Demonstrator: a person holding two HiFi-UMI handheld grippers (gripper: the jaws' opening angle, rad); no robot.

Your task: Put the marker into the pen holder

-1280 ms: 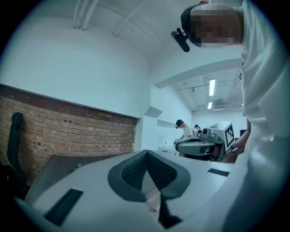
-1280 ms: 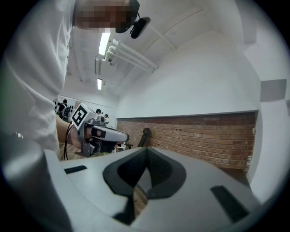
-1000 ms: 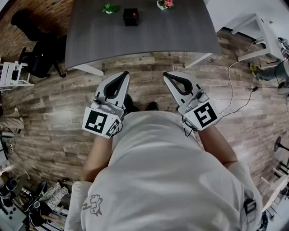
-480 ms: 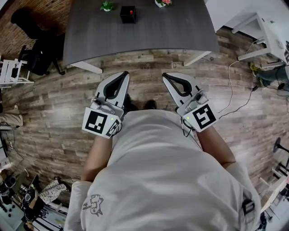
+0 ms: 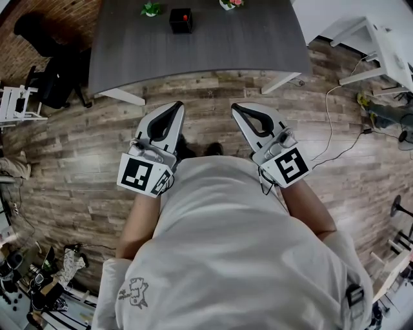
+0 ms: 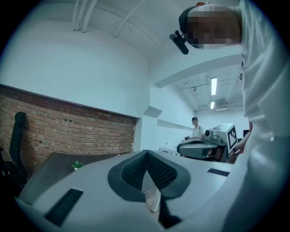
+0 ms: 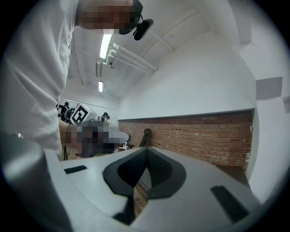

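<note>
a grey table point(image 5: 226, 45) stands on plank floor point(image 5: 77, 174) by a brick wall point(image 5: 71, 16).

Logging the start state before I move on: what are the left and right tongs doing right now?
Left tongs: closed, holding nothing.
Right tongs: closed, holding nothing.

We see soft, even indoor light with faint shadows. Ceiling strip lights point(image 7: 105, 45) glare above and to the left of the right gripper point(image 7: 146, 156) jaws. Every view bends strongly toward dark, vignetted edges, and the near jaws look slightly blurred.
</note>
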